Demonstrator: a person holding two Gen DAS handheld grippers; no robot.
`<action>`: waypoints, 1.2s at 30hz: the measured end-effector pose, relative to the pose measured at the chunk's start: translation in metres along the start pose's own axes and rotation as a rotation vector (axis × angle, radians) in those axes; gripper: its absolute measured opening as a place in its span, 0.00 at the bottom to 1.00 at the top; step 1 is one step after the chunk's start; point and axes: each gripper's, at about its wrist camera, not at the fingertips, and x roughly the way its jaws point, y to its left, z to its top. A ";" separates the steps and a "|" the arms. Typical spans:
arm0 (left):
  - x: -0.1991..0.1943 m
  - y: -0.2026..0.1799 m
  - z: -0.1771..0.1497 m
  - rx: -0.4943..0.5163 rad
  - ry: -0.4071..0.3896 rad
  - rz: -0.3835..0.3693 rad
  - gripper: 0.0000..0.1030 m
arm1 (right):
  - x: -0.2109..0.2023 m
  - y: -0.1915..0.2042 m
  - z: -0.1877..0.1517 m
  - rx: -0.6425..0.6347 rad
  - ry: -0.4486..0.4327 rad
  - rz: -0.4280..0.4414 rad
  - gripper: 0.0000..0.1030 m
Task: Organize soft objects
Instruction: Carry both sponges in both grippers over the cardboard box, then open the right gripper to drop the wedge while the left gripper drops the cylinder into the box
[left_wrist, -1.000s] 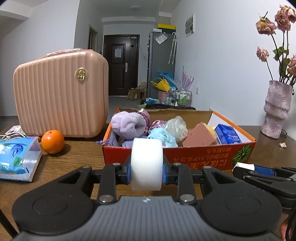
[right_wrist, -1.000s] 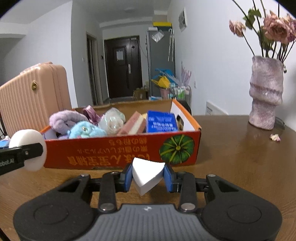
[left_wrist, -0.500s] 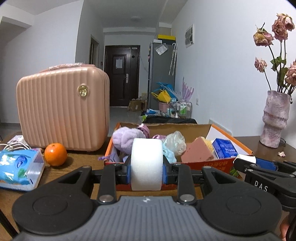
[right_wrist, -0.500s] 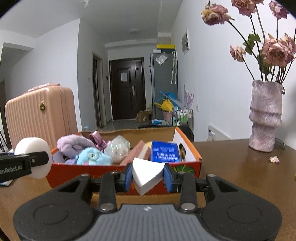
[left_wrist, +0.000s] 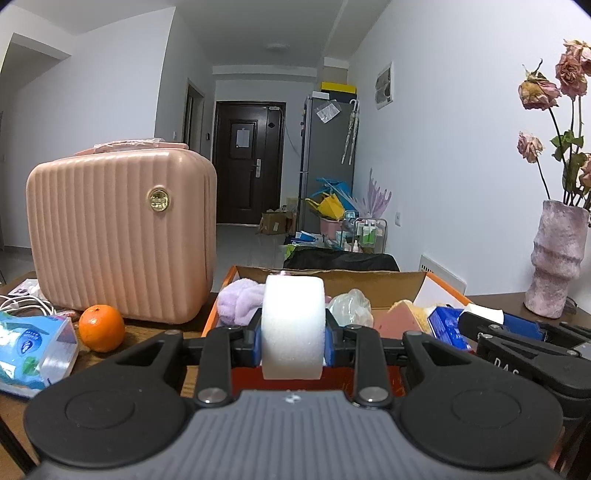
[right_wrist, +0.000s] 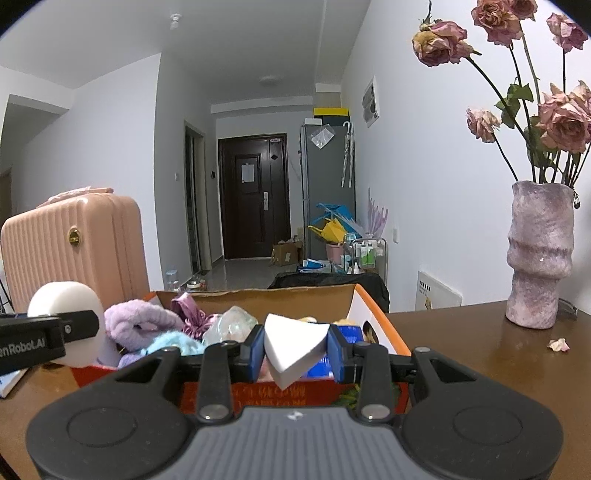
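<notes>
Left wrist view: the left gripper (left_wrist: 293, 341) is clamped on a white round sponge (left_wrist: 293, 326), held just in front of the orange cardboard box (left_wrist: 448, 286). Inside the box lie a purple plush (left_wrist: 240, 301), a crumpled plastic bag (left_wrist: 351, 306) and a blue packet (left_wrist: 445, 325). A pink suitcase (left_wrist: 118, 236) and an orange (left_wrist: 101, 328) sit left of the box on the wooden table (left_wrist: 155, 328).

Right wrist view: the right gripper (right_wrist: 295, 352) pinches a white wedge sponge (right_wrist: 293, 349) — tip pointing down — over the box's near wall. A vase of dried roses (right_wrist: 539, 254) stands at right.
</notes>
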 end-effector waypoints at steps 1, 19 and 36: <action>0.003 -0.001 0.001 -0.002 0.000 0.001 0.29 | 0.004 0.000 0.001 0.002 -0.003 -0.002 0.33; 0.063 -0.007 0.014 -0.037 -0.007 0.028 0.29 | 0.067 -0.001 0.017 -0.004 -0.032 -0.017 0.33; 0.113 -0.009 0.015 -0.017 0.012 0.082 0.29 | 0.109 0.005 0.021 -0.066 -0.028 -0.012 0.34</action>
